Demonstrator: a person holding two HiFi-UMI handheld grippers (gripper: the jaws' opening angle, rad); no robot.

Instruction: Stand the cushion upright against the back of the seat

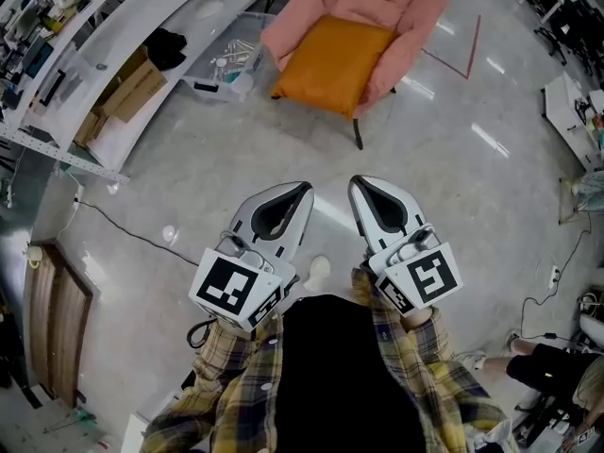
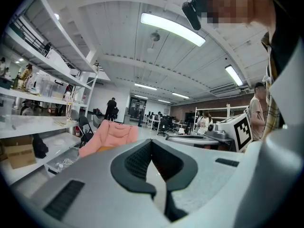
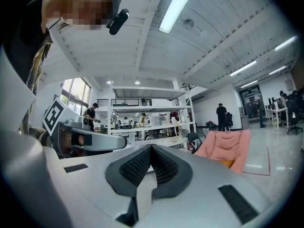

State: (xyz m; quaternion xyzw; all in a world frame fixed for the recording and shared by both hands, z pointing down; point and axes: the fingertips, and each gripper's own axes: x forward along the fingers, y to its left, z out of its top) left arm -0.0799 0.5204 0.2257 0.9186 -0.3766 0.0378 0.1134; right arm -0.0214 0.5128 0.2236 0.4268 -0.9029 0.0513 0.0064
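Both tools are up in front of the person, side by side over the glossy floor (image 1: 453, 187), noses aimed toward the chair. The left gripper (image 1: 303, 188) has its jaws pressed together with nothing between them; its own view confirms it, the dark ribbed pads meeting at the tip (image 2: 151, 141). It's the same with the right gripper (image 1: 358, 182): jaws together and empty, with the pads closed in a tight seam in its own view (image 3: 151, 147). The two grippers sit close but apart, marker cubes back near the yellow plaid shirt (image 1: 236, 371).

Across the floor, well clear of both tools, stands the pink armchair (image 1: 406, 8). The orange cushion (image 1: 332, 64) lies flat on its seat, not stood up against the backrest. From the left gripper view the armchair (image 2: 111, 133) shows low at left, with a sliver of the cushion (image 2: 103, 148) peeking above the jaw. From the right gripper view the armchair (image 3: 228, 146) shows at right, with a bit of the cushion (image 3: 228, 163) on the seat.

Left of the chair runs white shelving (image 1: 142, 22) with cardboard boxes (image 1: 127, 88), and a clear plastic bin (image 1: 226, 64) sits just beside the chair. A thin cable (image 1: 123, 229) trails across the floor at left.
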